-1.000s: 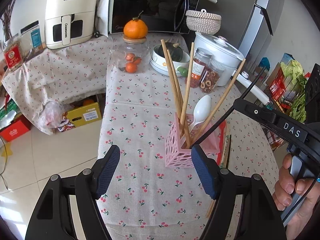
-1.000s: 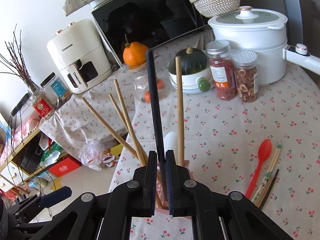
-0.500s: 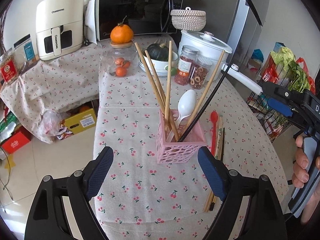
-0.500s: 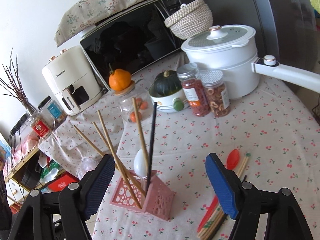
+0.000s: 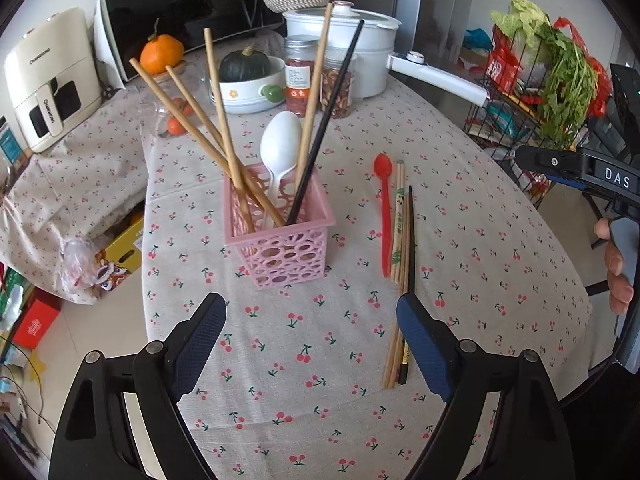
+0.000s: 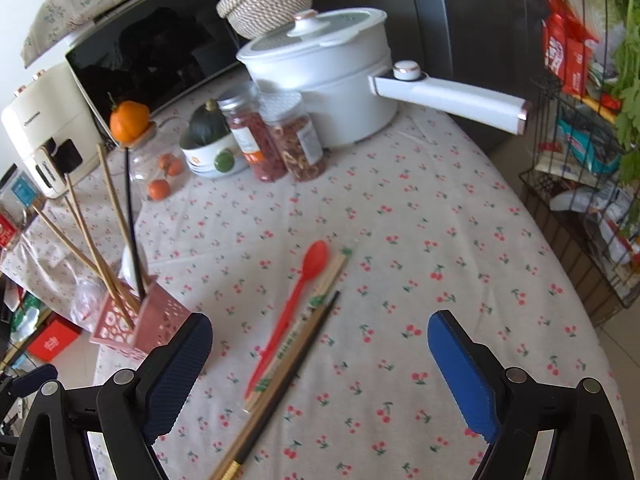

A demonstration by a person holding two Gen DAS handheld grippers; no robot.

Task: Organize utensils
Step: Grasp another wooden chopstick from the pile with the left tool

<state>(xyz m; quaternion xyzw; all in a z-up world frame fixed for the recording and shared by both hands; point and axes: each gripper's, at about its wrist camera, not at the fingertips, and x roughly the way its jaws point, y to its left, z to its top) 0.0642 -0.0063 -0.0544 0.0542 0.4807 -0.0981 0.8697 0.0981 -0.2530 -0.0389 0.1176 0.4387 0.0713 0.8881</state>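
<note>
The white air fryer point(image 5: 48, 84) on the low side surface has the word CHANGHONG printed two times, on its top and on its handle, and the black body of the right gripper, seen at the right edge of the left wrist view, carries the letters DAS point(image 5: 617, 178). The jar point(image 5: 298, 76) with red contents has a label, but its writing is too small to read; also the printed wrapper on one light chopstick is not readable. The left gripper point(image 5: 311, 320) is wide open with nothing between its pads, above the tablecloth point(image 5: 480, 220) near the front edge of the table. The right gripper point(image 6: 320, 348) has its jaws opening, and they hold nothing. The pink holder point(image 5: 280, 240) stands toward the left edge of the table and contains four wooden chopsticks point(image 5: 224, 120), one black chopstick point(image 5: 328, 116) and a white spoon point(image 5: 280, 148). Just to its right, flat on the cloth, lie a red spoon point(image 5: 385, 208) and a bundle of loose chopsticks point(image 5: 402, 264), touching each other. The near ends of this bundle are partly hidden behind the left gripper's right finger. In the right wrist view the holder is partly cut by the gripper finger, and the picture is a little blurred.
</note>
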